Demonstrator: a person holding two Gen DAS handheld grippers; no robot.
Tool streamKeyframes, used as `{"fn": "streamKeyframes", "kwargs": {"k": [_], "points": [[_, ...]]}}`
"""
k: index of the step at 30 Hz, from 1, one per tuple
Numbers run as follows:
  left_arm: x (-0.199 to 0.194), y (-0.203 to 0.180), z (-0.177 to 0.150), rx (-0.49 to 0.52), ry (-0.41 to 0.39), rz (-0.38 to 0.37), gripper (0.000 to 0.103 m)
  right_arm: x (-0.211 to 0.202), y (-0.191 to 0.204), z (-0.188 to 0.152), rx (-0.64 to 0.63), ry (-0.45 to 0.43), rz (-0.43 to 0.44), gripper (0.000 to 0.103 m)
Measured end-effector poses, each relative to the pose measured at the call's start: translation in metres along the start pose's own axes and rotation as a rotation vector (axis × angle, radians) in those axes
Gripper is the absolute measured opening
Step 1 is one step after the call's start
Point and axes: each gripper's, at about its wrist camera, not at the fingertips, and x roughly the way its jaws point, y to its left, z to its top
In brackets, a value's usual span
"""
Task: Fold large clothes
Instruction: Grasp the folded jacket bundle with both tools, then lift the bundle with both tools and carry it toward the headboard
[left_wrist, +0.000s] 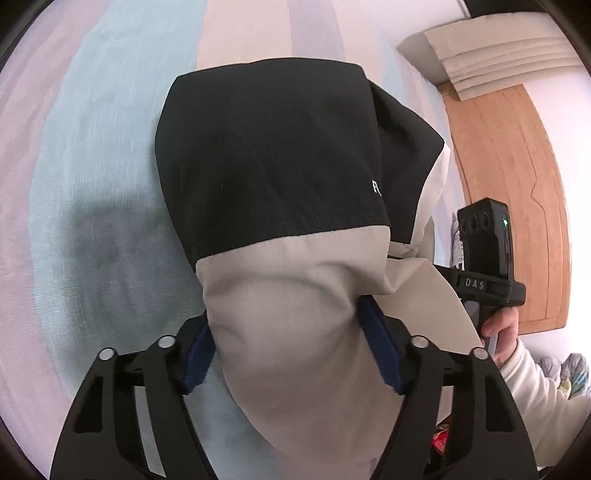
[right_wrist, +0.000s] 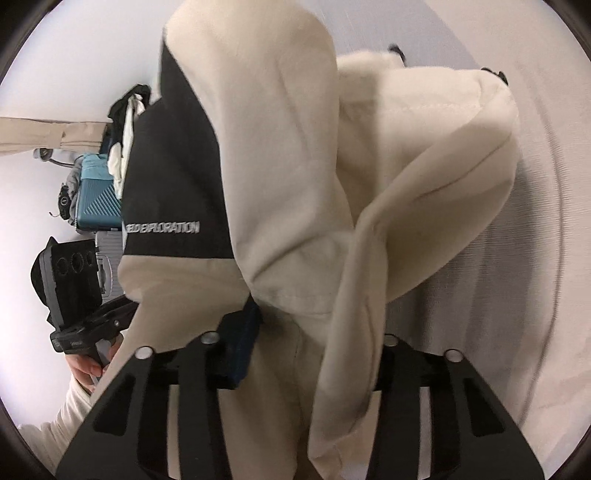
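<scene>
— What's under it all?

— A bed (left_wrist: 92, 155) in a pale striped sheet. Above it a black-and-beige jacket (left_wrist: 273, 166) hangs bunched, lifted at two spots.

— Who holds it?

— The left gripper (left_wrist: 286, 347) is clenched on the beige cloth, blue pads pressing both sides. The right gripper (right_wrist: 295, 328) pinches another beige fold the same way.

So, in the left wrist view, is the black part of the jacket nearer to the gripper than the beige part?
No, the beige part of the jacket sits between the left gripper pads, and the black part lies beyond it.
</scene>
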Motion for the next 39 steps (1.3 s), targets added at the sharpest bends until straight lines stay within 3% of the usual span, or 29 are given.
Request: {"fn": "streamKeyframes", "kwargs": {"k": [4,7,8,11,15,20,27,39], "points": [[0.0,-0.003,-0.003,0.028,-0.018,0.017,0.065,-0.007,-0.004,-0.006,0.002,-0.04,0.028,0.033],[0.009,-0.004,-0.008,0.058,-0.019,0.073,0.066,0.015,-0.001,-0.003,-0.008,-0.006,-0.06,0.04],[0.009,-0.003,-0.008,0.055,-0.022,0.074,0.066,0.021,0.001,-0.001,-0.006,0.004,-0.076,0.048],[0.007,-0.008,-0.008,0.042,-0.034,0.1,0.064,0.028,0.009,0.003,0.013,-0.016,-0.086,0.044],[-0.008,-0.018,-0.015,0.053,-0.071,0.113,0.053,0.007,0.002,-0.005,0.058,-0.077,-0.006,0.026],[-0.021,-0.035,-0.019,0.058,-0.113,0.101,0.045,-0.014,0.013,-0.013,0.028,-0.115,0.022,0.023],[-0.047,-0.054,-0.029,0.077,-0.138,0.095,0.044,-0.052,0.015,-0.023,0.012,-0.171,0.055,0.023],[-0.077,-0.138,-0.042,0.166,-0.179,0.13,0.044,-0.145,-0.004,-0.057,-0.025,-0.266,0.091,0.023]]}}
